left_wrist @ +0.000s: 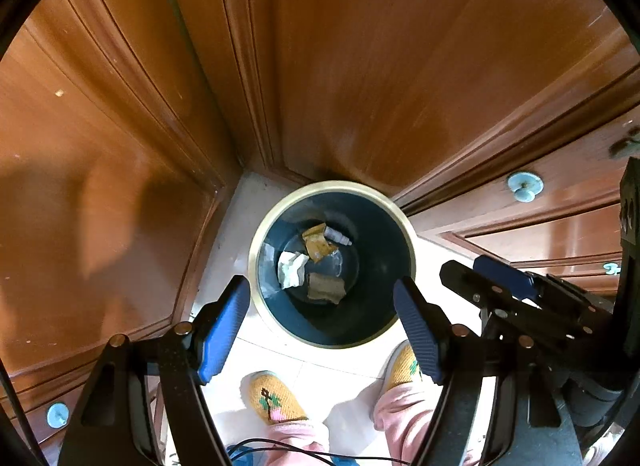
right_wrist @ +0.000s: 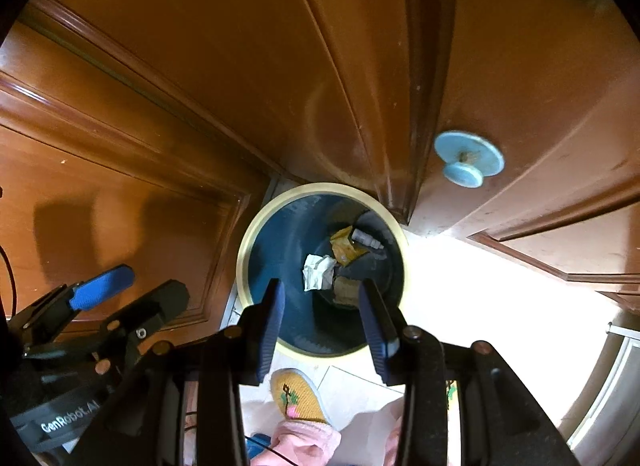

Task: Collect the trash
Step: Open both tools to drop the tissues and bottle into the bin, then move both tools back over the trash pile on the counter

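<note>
Evidently both grippers hang above the bin (left_wrist: pixel 332 264) so dropped scraps fall straight in: the left gripper (left_wrist: pixel 322 322) gapes empty, crumpled paper (left_wrist: pixel 292 269) and cardboard lie inside, and the right gripper (right_wrist: pixel 323 320) stands parted, grasping nothing.

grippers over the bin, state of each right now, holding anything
Left gripper: open, holding nothing, above the bin.
Right gripper: open, holding nothing, above the bin too.

Scraps (left_wrist: pixel 310 262) in bin (left_wrist: pixel 256 242), bin in cabinet (left_wrist: pixel 120 145) corner
</note>
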A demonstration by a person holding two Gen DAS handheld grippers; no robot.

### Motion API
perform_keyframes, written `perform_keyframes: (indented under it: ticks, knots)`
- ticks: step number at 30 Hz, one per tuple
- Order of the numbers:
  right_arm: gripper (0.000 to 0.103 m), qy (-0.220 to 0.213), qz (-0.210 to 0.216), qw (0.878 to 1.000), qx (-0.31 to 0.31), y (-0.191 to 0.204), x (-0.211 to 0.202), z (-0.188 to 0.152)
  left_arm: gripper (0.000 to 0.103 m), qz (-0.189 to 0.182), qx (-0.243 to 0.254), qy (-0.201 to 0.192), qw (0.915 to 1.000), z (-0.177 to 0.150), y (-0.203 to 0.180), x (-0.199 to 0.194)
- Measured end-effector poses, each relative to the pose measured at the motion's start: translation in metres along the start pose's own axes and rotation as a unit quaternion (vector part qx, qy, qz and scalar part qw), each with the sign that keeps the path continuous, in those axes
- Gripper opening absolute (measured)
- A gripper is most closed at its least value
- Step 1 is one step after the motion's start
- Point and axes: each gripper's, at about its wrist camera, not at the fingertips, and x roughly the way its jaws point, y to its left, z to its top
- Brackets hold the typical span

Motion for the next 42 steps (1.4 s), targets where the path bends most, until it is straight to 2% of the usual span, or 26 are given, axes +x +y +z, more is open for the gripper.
perform_keyframes:
  ticks: [6, 12, 24, 33, 42]
  knots:
    - [0.039, 0.014, -0.002, 1.000, 0.011, 0.005, -0.040, -0.002, 0.073, -0.002, -0.012, -0.007, 0.9999, 0.000, 0.000, -0.045]
    - [0.039, 0.005, -0.017, 1.000, 0.001, 0.022, -0.104, 0.001, 0.073, -0.008, -0.009, -0.023, 0.9997, 0.006, -0.001, -0.111]
    - [0.039, -0.066, -0.042, 0.997, -0.013, 0.075, -0.252, 0.012, 0.074, -0.020, 0.044, -0.093, 0.9945, 0.026, -0.014, -0.269]
    - [0.039, -0.118, -0.053, 0.992, -0.002, 0.102, -0.331, 0.013, 0.075, -0.018, 0.092, -0.138, 0.9860, 0.043, -0.022, -0.364]
    - [0.039, -0.210, -0.064, 0.975, 0.023, 0.128, -0.400, 0.015, 0.075, -0.035, 0.137, -0.208, 0.9679, 0.072, -0.014, -0.442]
